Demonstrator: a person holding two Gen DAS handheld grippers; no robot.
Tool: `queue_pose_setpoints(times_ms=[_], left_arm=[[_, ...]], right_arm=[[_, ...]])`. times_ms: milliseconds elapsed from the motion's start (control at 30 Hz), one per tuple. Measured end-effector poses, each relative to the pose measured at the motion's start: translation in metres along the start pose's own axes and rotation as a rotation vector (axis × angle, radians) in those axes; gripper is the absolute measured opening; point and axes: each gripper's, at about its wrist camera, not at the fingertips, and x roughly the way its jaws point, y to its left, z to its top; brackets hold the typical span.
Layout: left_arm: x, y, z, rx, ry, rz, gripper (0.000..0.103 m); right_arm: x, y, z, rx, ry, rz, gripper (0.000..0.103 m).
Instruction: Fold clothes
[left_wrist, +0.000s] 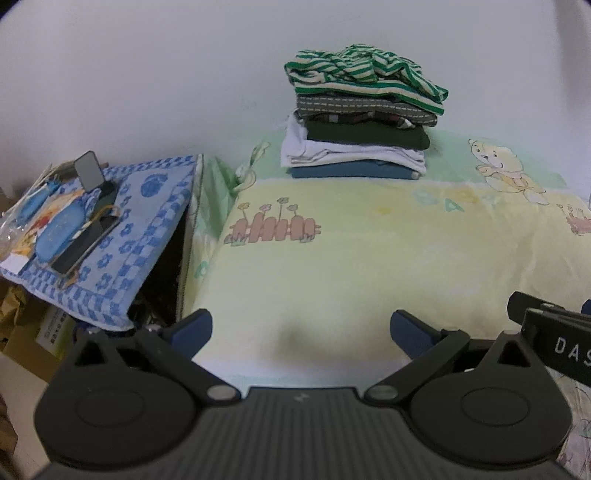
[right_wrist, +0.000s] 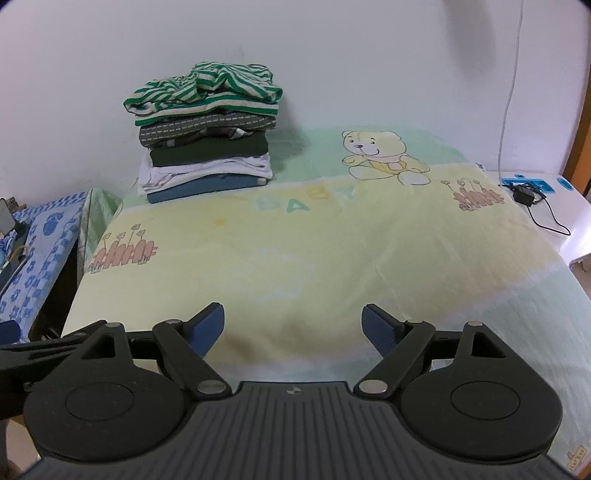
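Trailing charger cable (right_wrist: 546, 218), right wrist view only.

Pastel letters spelling "BABY" stood on the yellow blanket (right_wrist: 295, 236), and white letters "DAS" on the right gripper (left_wrist: 554, 332).

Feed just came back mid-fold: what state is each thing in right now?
Left gripper: open, empty.
Right gripper: open, empty.
Clothes stack: folded, piled against the wall.
Striped top: on the stack, rumpled.
Blanket: spread flat.
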Motion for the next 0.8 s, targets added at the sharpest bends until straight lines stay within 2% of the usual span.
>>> queue_pose_setpoints(times_ms=[133, 233, 300, 400, 500, 600, 633, 700, 800], left_arm=[[-0.013, 0.010, 0.000, -0.072, -0.072, -0.062, 0.102], [-0.017, 0.012, 0.001, -0.097, -0.112, -0.026, 0.102], [-0.016, 0.011, 0.002, -0.107, -0.108, -0.001, 0.102], [-0.011, 0.004, 0.000, -0.055, -0.073, 0.046, 0.102], [0.000, -0.002, -0.004, -0.028, 0.008, 0.078, 0.102], [0.006, 0.004, -0.004, -0.074, 0.072, -0.040, 0.102], [0.007, 0.005, -0.003, -0.089, 0.080, -0.058, 0.102], [0.009, 0.003, -0.001, -0.071, 0.098, -0.072, 0.102], [0.013, -0.009, -0.001, -0.010, 0.113, -0.018, 0.102]], right_arm=[[0.000, -0.004, 0.000, 0.003, 0.008, 0.010, 0.084], [-0.002, -0.007, 0.000, -0.002, 0.001, 0.004, 0.084], [-0.004, -0.009, 0.000, -0.006, -0.009, -0.003, 0.084], [-0.005, -0.012, 0.000, -0.009, -0.010, 0.005, 0.084], [-0.004, -0.015, 0.000, -0.007, -0.007, 0.008, 0.084], [-0.005, -0.015, 0.003, -0.019, -0.005, 0.013, 0.084], [-0.005, -0.015, 0.004, -0.025, -0.001, 0.011, 0.084], [-0.004, -0.016, 0.006, -0.032, 0.005, 0.004, 0.084], [-0.002, -0.016, 0.007, -0.028, 0.025, 0.001, 0.084]])
